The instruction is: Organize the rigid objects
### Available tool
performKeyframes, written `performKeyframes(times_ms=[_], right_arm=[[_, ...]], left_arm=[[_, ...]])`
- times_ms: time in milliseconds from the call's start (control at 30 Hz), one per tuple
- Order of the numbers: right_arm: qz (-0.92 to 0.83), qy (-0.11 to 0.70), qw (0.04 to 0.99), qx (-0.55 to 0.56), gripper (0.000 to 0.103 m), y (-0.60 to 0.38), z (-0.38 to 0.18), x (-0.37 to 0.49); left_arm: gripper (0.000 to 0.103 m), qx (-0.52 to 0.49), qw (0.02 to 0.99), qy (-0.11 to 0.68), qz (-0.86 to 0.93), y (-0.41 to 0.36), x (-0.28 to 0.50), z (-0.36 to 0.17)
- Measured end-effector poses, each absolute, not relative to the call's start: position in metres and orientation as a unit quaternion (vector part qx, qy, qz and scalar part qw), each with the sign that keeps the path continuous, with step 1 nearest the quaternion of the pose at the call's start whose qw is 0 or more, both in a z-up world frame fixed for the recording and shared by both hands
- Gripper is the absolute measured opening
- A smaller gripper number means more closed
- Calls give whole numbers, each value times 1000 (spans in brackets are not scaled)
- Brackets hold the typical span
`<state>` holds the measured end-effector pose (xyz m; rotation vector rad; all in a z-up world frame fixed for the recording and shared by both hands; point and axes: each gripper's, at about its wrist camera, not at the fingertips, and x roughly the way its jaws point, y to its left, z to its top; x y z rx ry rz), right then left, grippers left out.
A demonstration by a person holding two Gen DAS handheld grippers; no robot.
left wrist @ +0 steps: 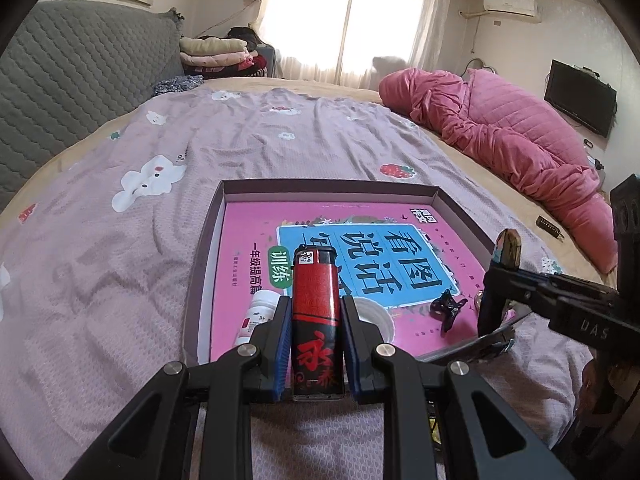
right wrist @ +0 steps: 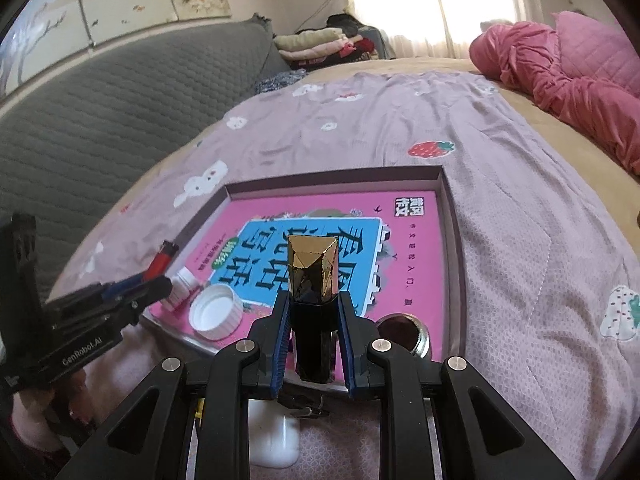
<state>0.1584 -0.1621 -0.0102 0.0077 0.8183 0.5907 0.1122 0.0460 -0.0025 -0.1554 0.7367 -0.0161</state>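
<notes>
My left gripper (left wrist: 314, 320) is shut on a red and black lighter (left wrist: 316, 312), held upright over the near edge of a shallow box (left wrist: 328, 188) with a pink book inside. My right gripper (right wrist: 314, 312) is shut on a faceted black and gold lipstick tube (right wrist: 314, 276), held over the box's (right wrist: 336, 172) near edge. In the left wrist view the right gripper (left wrist: 502, 276) shows at the right with the tube (left wrist: 509, 248). In the right wrist view the left gripper (right wrist: 148, 280) shows at the left with the lighter (right wrist: 162, 260).
In the box lie a white pill bottle (left wrist: 258, 316), a white cap (right wrist: 216, 310), a black hair clip (left wrist: 448, 308) and a small open jar (right wrist: 402, 330). A white case (right wrist: 274, 440) lies on the lilac sheet below my right gripper. A pink quilt (left wrist: 500, 128) is piled at the right.
</notes>
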Motion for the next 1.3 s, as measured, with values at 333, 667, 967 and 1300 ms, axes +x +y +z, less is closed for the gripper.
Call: performKeyframes(times_ms=[333, 667, 967, 1300], right_arm=[[287, 400, 870, -17, 22, -152, -20, 160], [287, 406, 867, -34, 23, -139, -30, 165], [288, 411, 864, -39, 24, -137, -34, 167], [292, 406, 864, -62, 25, -128, -36, 164]], left_arm=[[23, -76, 930, 361, -8, 46, 119, -5], [23, -73, 926, 371, -2, 46, 124, -12], [23, -73, 924, 376, 1, 47, 129, -17], [23, -76, 921, 383, 9, 51, 136, -25]])
